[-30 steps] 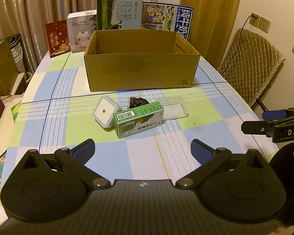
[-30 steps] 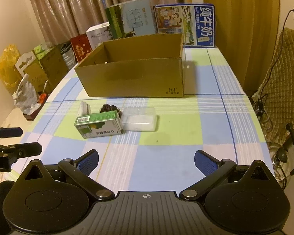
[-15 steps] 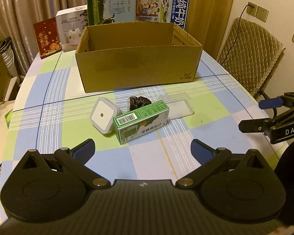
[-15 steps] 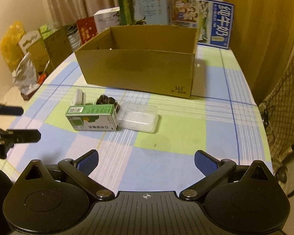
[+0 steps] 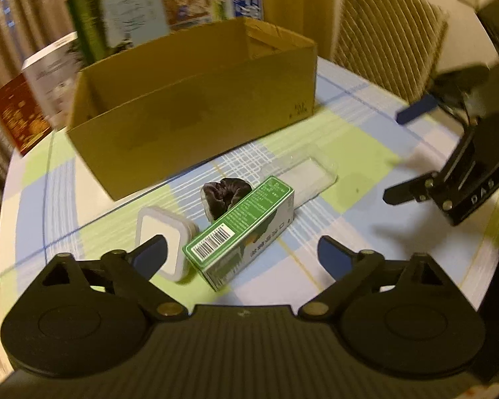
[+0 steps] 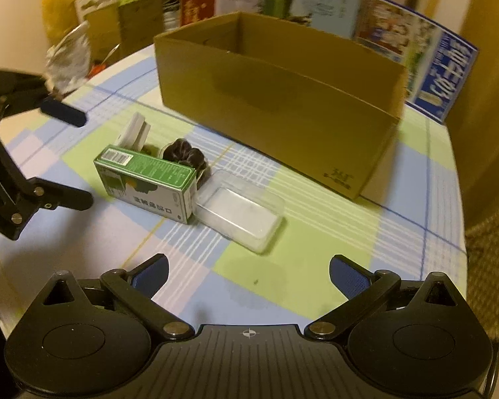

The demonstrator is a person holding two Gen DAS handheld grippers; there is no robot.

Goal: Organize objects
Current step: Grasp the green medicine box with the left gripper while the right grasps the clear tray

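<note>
While both tools hang above the near edge of the checked tabletop (image 6: 316, 266), nothing is picked up yet; four small items sit clustered mid-table in front of the open cardboard box (image 6: 282, 99)

Left to right in the left wrist view: white square gadget (image 5: 161, 232), leaning on its edge, touching the green carton (image 5: 243, 226); dark crumpled scrunchie-like thing (image 5: 226, 193) just behind the carton; clear plastic case (image 5: 311, 173) at the carton's far end, lying flat

Left gripper (image 5: 241, 252): jaws spread wide, holding nothing. Its left finger pad overlaps the white gadget in view, contact unclear. Green carton lies straight ahead between the fingers, long axis diagonal, barcode end nearest, running away to the right toward the box

Right gripper (image 6: 248, 272): also wide open, empty. Clear case is directly ahead of it, carton off to its left

Judgement: left tool is nearer the carton and gadget, right tool nearer the clear case. Left would need some wrist twist to close across the carton's short width. Box lies well behind the cluster, toward the far edge, top open
</note>
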